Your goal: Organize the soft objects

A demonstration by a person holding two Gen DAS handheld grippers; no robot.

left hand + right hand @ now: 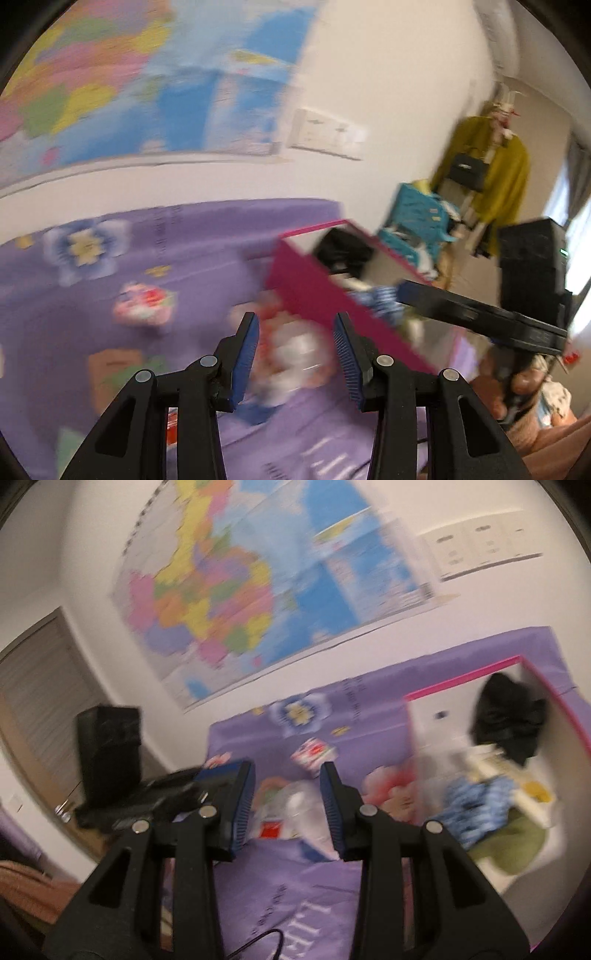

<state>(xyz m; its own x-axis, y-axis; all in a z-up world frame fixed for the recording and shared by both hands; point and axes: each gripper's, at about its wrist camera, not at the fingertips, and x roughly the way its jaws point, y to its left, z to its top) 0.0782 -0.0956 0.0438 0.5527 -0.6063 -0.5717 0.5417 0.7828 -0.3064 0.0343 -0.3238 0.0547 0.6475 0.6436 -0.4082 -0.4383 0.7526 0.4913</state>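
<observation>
Purple bedsheet (258, 878), flower-printed, lies under both claws. On it we log one pale plastic-wrapped bundle (295, 808) with red patches, lying just beyond the right claw (288, 805) and in line with the gap between its fingers; in the left view the same bundle (295, 354) sits between and beyond the left claw (295, 354) fingers. A second small white-and-red packet (314, 755) lies farther off on the sheet. To the right stands a pink box (461, 686), open, holding a black cloth (509, 716), a blue striped cloth (476, 805) and a green cloth (517, 849).

Both views are smeared by motion; we cannot make out what the bundle is, nor whether any finger touches it. The box's right side is cut off at the picture edge in the right view.

Left claw: fingers spread wide, nothing gripped. Right claw: fingers likewise spread, nothing gripped; seen from the left view it (480, 314) reaches over the box.
</observation>
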